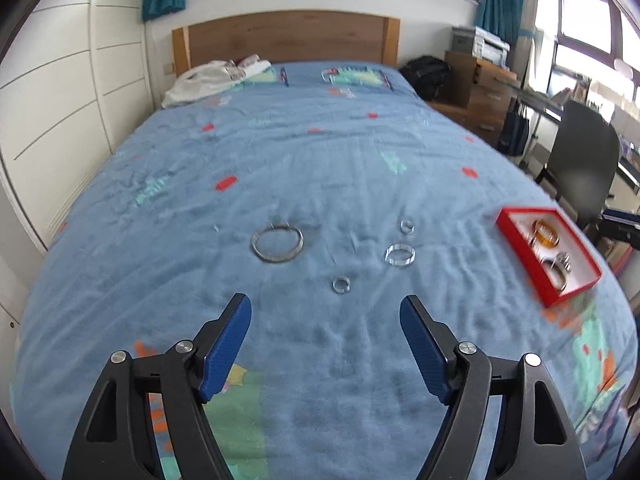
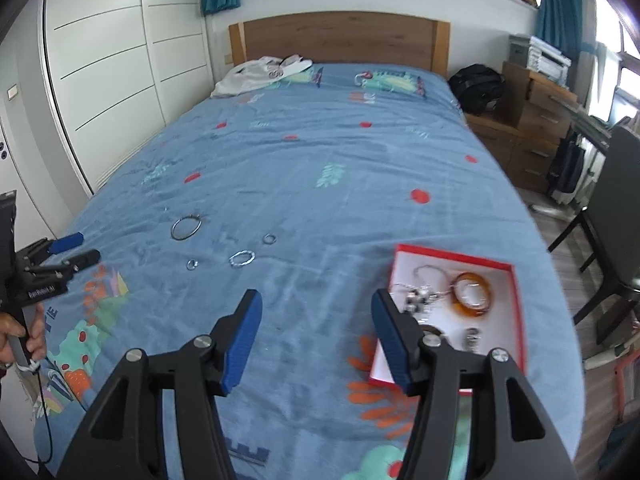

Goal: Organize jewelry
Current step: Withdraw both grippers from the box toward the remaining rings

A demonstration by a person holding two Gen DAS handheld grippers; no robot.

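Observation:
On the blue bedspread (image 1: 320, 160) lie a large silver bangle (image 1: 277, 245), a clear bangle (image 1: 400, 255) and two small rings (image 1: 341, 284) (image 1: 407, 225). My left gripper (image 1: 326, 312) hangs open and empty just short of the nearer ring. A red box (image 1: 522, 258) at the right holds an amber bangle (image 1: 545, 233) and silver pieces. In the right wrist view my right gripper (image 2: 316, 306) is open and empty over bare bedspread, its right finger overlapping the red box (image 2: 452, 256) with the amber bangle (image 2: 472, 294). The loose bangle (image 2: 186, 228) and rings lie far left of it.
White clothing (image 1: 200, 80) lies by the wooden headboard (image 1: 288, 36). White wardrobe doors (image 1: 60, 92) run along the left. A dark chair (image 1: 580, 168), wooden drawers (image 1: 480, 92) and a black bag (image 1: 426, 72) stand right of the bed. A hand (image 2: 24, 336) holds the left gripper's handle.

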